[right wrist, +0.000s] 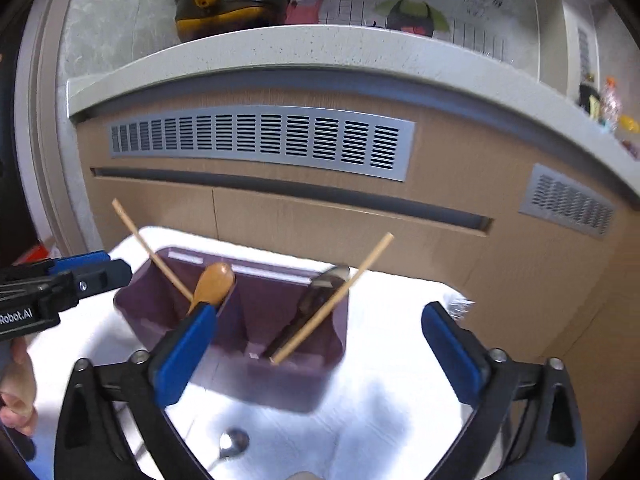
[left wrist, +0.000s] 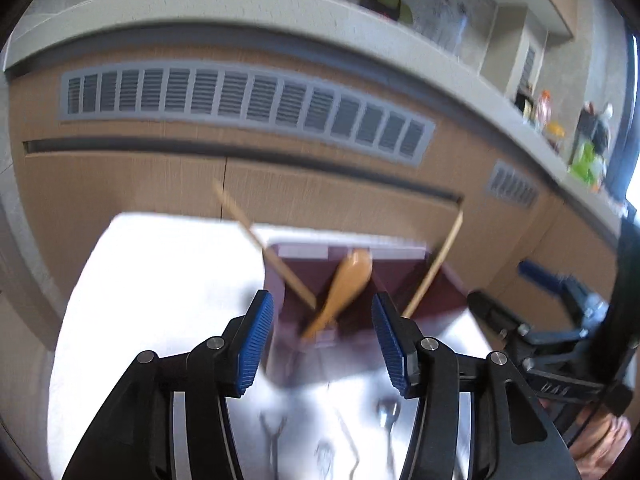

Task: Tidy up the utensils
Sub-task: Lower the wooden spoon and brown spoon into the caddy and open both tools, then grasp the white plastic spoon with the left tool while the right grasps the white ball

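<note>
**Both grippers empty, spread over utensil caddy**

Left gripper [left wrist: 323, 338]: spread partway, nothing btwn pads. Right gripper [right wrist: 320, 354]: spread wide, nothing pinched either. Both angled down toward purple caddy [right wrist: 320, 384], straight ahead of each, on white table [right wrist: 400, 320].

Already in caddy, standing tilted so handles rest at bottom and tops lean on rim: wooden spoon [right wrist: 214, 284] w/ left chopstick [right wrist: 152, 254] in compartment ahead-left of right gripper; dark spoon [right wrist: 310, 306] w/ right chopstick [right wrist: 332, 300] ahead-right. Sorted by divider, probably.

Not yet sorted: metal spoon [right wrist: 234, 442] flat on table, below and btwn right gripper's fingers; in left view more metal pieces [left wrist: 276, 436] under left gripper, blurred, type unclear. Likely next picks, hence spread jaws.

Materials: caddy smooth molded plastic, tapered walls, rounded corners. Chopsticks thin, straight, pale wood. Wooden spoon oval bowl, glossy amber. Metal spoon shiny, slippery, lying low → tricky pinch. Pads blue, ribbed rubber for grip.
</note>
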A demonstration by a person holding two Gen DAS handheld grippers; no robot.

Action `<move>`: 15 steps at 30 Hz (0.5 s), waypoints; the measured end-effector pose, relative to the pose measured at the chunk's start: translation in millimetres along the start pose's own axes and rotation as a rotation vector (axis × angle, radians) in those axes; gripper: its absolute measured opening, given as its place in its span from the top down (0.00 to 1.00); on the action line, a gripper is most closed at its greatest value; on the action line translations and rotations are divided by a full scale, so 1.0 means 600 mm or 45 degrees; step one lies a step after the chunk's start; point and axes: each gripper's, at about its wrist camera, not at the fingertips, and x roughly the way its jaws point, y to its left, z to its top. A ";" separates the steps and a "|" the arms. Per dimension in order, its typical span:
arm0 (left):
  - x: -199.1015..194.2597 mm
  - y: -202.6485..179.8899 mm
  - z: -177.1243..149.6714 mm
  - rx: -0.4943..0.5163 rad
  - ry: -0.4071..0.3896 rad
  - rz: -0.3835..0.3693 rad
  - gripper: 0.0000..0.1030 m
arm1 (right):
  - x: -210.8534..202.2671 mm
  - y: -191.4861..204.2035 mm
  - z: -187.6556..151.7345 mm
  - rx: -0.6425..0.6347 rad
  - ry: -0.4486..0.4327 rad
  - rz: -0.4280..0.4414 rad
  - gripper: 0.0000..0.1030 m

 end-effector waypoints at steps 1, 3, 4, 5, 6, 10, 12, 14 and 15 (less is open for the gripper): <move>0.000 -0.001 -0.013 0.013 0.034 0.010 0.48 | -0.009 0.007 -0.010 -0.025 0.014 -0.028 0.00; 0.002 -0.003 -0.040 0.034 0.102 0.035 0.48 | -0.020 0.020 -0.028 -0.066 0.041 -0.064 0.00; 0.002 -0.003 -0.055 0.037 0.129 0.032 0.48 | -0.022 0.025 -0.039 -0.085 0.060 -0.074 0.00; 0.003 -0.004 -0.072 0.045 0.166 0.020 0.48 | -0.024 0.028 -0.049 -0.099 0.076 -0.078 0.00; 0.002 -0.006 -0.087 0.057 0.196 0.005 0.48 | -0.028 0.031 -0.062 -0.109 0.097 -0.080 0.00; -0.005 -0.030 -0.143 0.136 0.279 -0.065 0.48 | -0.044 0.019 -0.108 -0.066 0.161 -0.123 0.00; -0.006 -0.043 -0.168 0.161 0.320 -0.097 0.48 | -0.052 0.004 -0.128 -0.017 0.185 -0.150 0.00; -0.004 -0.053 -0.188 0.171 0.360 -0.123 0.48 | -0.057 -0.013 -0.147 0.035 0.212 -0.177 0.00; -0.003 -0.060 -0.196 0.179 0.374 -0.131 0.48 | -0.061 -0.020 -0.155 0.055 0.225 -0.196 0.00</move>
